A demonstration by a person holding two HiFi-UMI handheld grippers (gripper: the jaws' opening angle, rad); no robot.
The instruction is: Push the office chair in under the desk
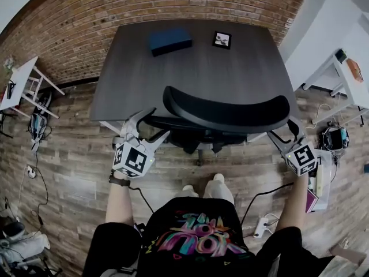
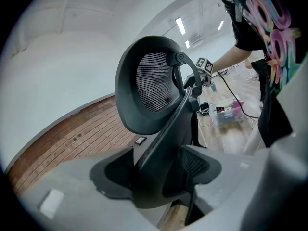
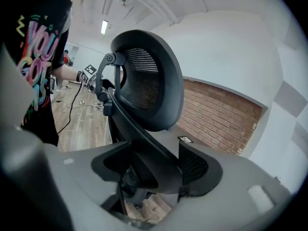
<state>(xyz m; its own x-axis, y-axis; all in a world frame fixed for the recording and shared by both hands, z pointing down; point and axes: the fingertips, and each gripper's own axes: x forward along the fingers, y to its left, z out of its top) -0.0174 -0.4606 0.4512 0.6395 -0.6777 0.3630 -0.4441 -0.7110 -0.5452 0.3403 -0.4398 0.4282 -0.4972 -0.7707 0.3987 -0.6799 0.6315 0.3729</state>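
Note:
The black office chair (image 1: 225, 115) stands at the near edge of the dark grey desk (image 1: 173, 74), its seat partly under the top and its curved mesh backrest toward me. My left gripper (image 1: 151, 126) is at the chair's left side, jaws spread wide. My right gripper (image 1: 282, 133) is at the backrest's right end, also open. In the left gripper view the chair's back frame (image 2: 163, 134) lies between the open jaws of the left gripper (image 2: 156, 177). The right gripper view shows the same frame (image 3: 139, 143) between the open jaws of the right gripper (image 3: 154, 174).
A blue box (image 1: 169, 40) and a small framed card (image 1: 221, 39) lie on the desk's far part. Behind the desk is a brick wall (image 1: 173, 4). White furniture (image 1: 323, 33) stands at the right, a white stand (image 1: 23, 79) at the left. Cables and a power strip (image 1: 260, 227) lie on the wood floor.

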